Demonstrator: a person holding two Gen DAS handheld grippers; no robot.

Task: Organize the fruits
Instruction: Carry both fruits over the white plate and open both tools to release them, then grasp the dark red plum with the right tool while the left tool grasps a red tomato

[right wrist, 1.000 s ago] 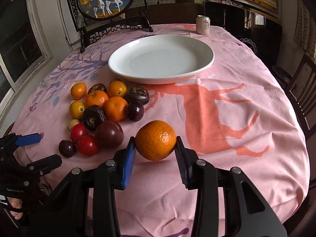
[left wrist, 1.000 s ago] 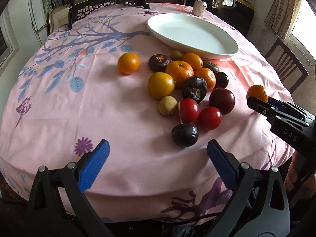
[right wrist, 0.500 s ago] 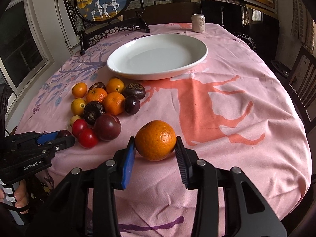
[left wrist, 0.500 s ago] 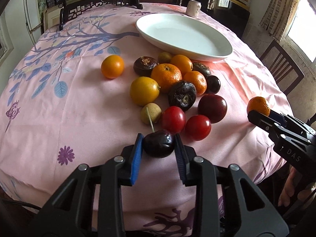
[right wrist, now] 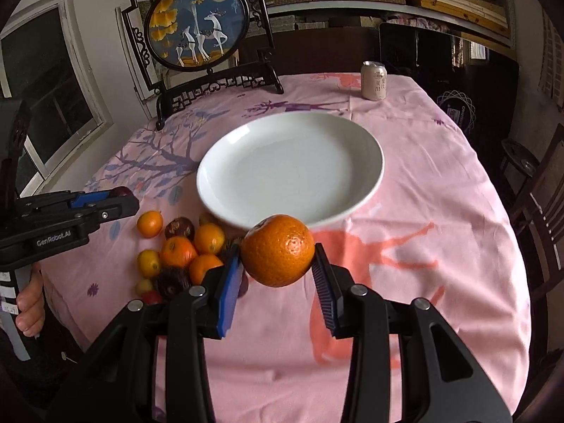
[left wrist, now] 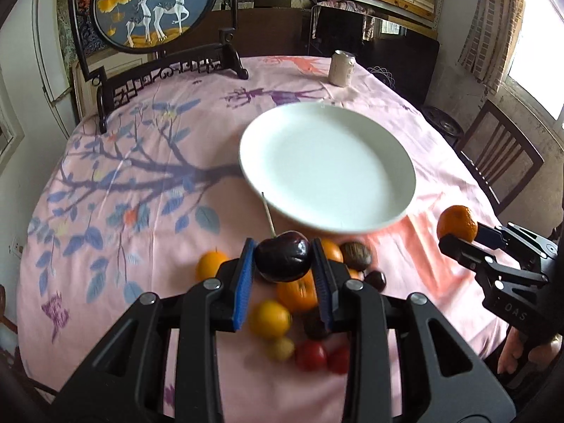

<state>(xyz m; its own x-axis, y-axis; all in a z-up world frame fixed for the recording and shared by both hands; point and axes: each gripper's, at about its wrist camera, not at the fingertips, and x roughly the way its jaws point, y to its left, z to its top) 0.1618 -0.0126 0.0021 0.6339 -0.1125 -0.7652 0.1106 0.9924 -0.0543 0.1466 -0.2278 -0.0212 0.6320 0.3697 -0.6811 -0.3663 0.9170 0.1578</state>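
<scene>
My left gripper is shut on a dark purple plum with a thin stem and holds it above the fruit pile, near the front rim of the white plate. My right gripper is shut on an orange and holds it above the cloth, just in front of the plate. The pile of oranges, dark fruits and red tomatoes lies on the pink cloth left of the plate. It also shows under the left gripper. The plate holds nothing.
A drink can stands at the far side of the table. A framed deer screen on a dark stand stands at the back left. Wooden chairs stand along the right side of the table.
My left gripper closed on the plum on the cloth and lifted it toward the plate. My right gripper rose and moved toward the plate with the orange.
</scene>
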